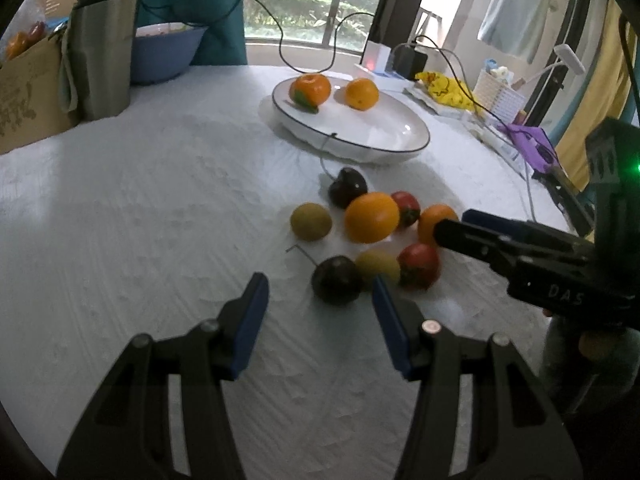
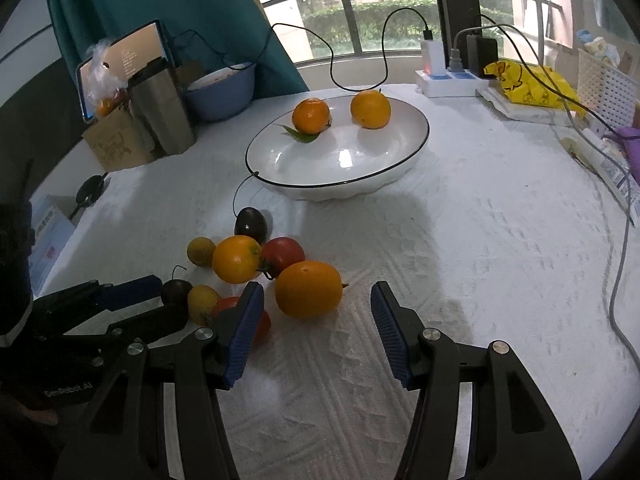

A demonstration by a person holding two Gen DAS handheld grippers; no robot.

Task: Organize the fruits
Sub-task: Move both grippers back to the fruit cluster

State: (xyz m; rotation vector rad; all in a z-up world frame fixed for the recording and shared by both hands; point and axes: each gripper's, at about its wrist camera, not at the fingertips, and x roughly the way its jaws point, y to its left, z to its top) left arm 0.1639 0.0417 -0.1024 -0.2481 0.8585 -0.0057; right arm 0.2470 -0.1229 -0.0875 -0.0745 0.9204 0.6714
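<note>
A white plate (image 1: 392,136) with a dark rim holds two oranges (image 1: 362,94) at the back; it also shows in the right wrist view (image 2: 360,168). A cluster of loose fruit lies on the white cloth: oranges (image 1: 372,218), tomatoes (image 1: 418,266), dark plums (image 1: 336,280) and yellow-green fruits (image 1: 311,221). My left gripper (image 1: 320,316) is open and empty, just short of a dark plum. My right gripper (image 2: 316,320) is open, with an orange (image 2: 308,289) just beyond its fingertips.
A blue bowl (image 2: 222,94), a steel cup (image 2: 162,112) and a cardboard box (image 2: 116,142) stand at the back left. A power strip (image 2: 448,80) with cables, a yellow bag (image 2: 528,84) and a white basket (image 2: 608,84) are at the back right.
</note>
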